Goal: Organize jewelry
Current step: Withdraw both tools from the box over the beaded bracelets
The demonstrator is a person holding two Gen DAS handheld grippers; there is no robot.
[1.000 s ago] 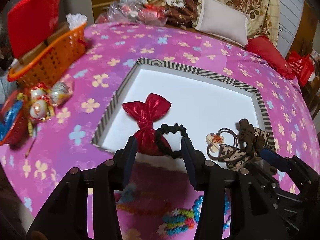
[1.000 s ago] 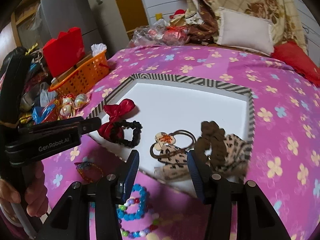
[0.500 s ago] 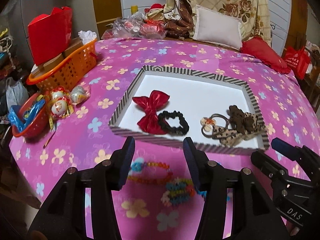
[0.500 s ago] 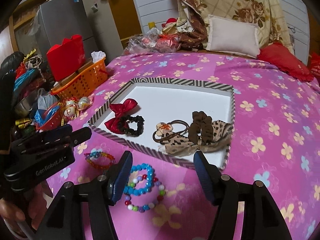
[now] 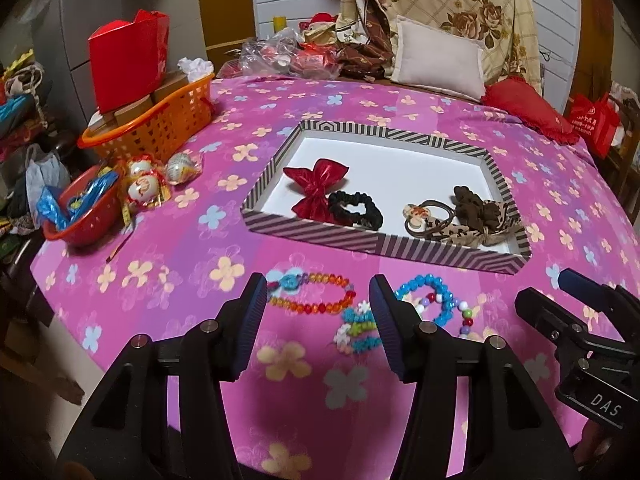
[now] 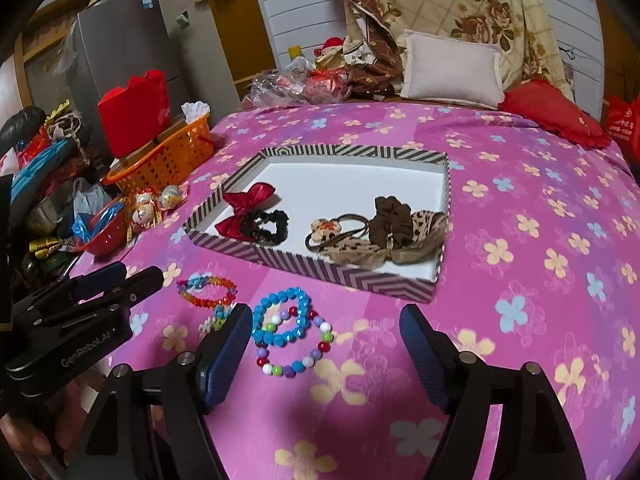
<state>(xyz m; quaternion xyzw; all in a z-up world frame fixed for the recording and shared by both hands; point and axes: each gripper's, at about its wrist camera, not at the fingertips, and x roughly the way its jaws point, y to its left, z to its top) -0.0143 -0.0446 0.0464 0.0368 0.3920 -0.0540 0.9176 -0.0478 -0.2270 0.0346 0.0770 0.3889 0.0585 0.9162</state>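
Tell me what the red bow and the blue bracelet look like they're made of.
Red bow: shiny fabric, probably metallic foil cloth or satin, given its crinkled glints. Blue bracelet: faceted glossy beads, likely plastic or acrylic; glass can't be ruled out.

Light: you have warm, dim indoor light, evenly spread | Shadows: soft dark patches under your gripper bodies | Glare: mild on the white tray floor [image 5: 392, 168] | Blur: slight | Edges: strong fisheye bending, black corners

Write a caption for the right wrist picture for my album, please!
Open right gripper above bead bracelets on a pink flowered cloth, before a striped tray of hair ties.
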